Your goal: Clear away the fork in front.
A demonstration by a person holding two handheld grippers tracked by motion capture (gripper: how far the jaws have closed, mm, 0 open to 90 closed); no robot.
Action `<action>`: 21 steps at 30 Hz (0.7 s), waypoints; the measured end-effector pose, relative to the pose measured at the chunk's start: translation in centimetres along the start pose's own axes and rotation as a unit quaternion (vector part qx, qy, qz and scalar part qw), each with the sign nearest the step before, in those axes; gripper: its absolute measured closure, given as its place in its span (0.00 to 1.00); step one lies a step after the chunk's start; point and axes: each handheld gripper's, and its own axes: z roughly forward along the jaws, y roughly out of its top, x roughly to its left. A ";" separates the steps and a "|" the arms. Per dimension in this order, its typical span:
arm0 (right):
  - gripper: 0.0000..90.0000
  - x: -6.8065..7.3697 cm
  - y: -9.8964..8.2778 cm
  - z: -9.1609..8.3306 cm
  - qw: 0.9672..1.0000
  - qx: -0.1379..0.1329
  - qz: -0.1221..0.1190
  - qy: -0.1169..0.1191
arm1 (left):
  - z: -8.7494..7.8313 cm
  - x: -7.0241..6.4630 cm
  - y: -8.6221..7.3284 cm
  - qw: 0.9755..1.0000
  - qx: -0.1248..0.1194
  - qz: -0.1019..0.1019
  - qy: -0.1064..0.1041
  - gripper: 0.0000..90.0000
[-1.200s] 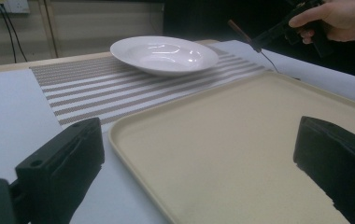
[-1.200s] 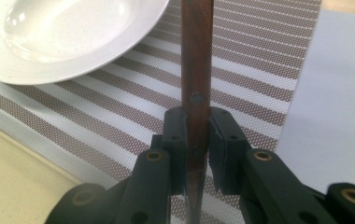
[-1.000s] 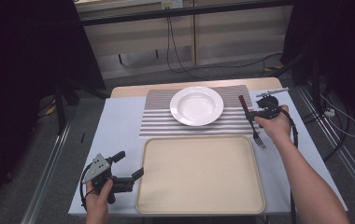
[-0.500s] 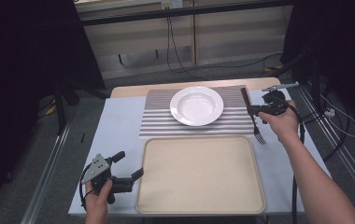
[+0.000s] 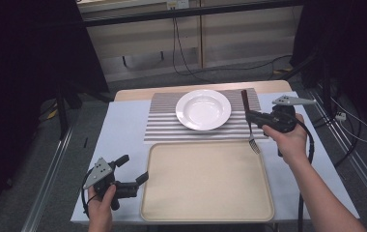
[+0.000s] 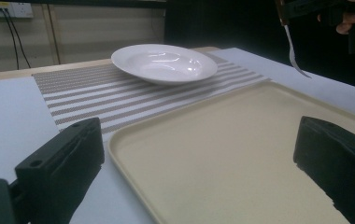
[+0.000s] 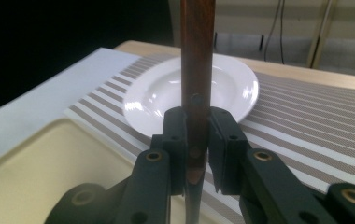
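Since a second ago: lifted the brown-handled metal fork (image 5: 250, 134) off the grey-and-white striped placemat (image 5: 164, 128) and carried it up with the right gripper (image 5: 247, 116). Now hangs upright, tines down, just past the far right corner of the beige plastic tray (image 5: 205, 186). Fingers (image 7: 175, 135) pinched tight on the wooden handle, low on its length, with most of the handle standing above the grip. Left gripper (image 5: 134, 169) parked at the tray's near left corner, fingers (image 6: 61, 161) spread wide, holding nothing.

Risks, as judged from here:
- Could pivot in so narrow a pinch; a quick swing would let the heavy end tip and slide the fork out.
- Could catch the tines on the tray's raised rim if brought across too low.
- Could knock the round white ceramic plate (image 5: 203, 109), beyond the tray's far edge, if swung leftward while tilted.

Room to move:
- Open across the whole tray floor, bare from rim to rim.
- Clear above the tray's right rim, with a strip of pale blue table (image 5: 123, 130) beyond it before the table's edge.
- Tighter toward the tray's near left corner, with the idle gripper right beside the rim.
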 end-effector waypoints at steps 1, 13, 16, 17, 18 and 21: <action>0.87 0.0 0.0 0.0 1.000 0.000 0.000 0.000 | 0.0 0.0 0.0 1.000 0.000 0.000 0.000 0.02; 0.86 3.3 -2.2 -0.1 0.996 -0.049 0.007 0.069 | 1.1 -1.3 2.2 1.000 0.008 0.008 -0.011 0.02; 0.86 3.8 -2.4 0.1 0.996 -0.049 0.005 0.077 | 1.7 -1.8 2.9 1.000 0.012 0.011 -0.013 0.02; 0.86 4.0 -2.5 0.2 0.995 -0.053 0.004 0.081 | 1.9 -2.0 3.2 1.000 0.011 0.012 -0.016 0.02; 0.87 4.2 -2.6 0.3 0.994 -0.057 0.007 0.088 | 2.2 -2.2 3.5 1.000 0.010 0.014 -0.017 0.02; 0.87 5.1 -3.0 0.6 0.992 -0.071 0.014 0.103 | 3.0 -2.7 4.4 1.000 0.009 0.016 -0.022 0.02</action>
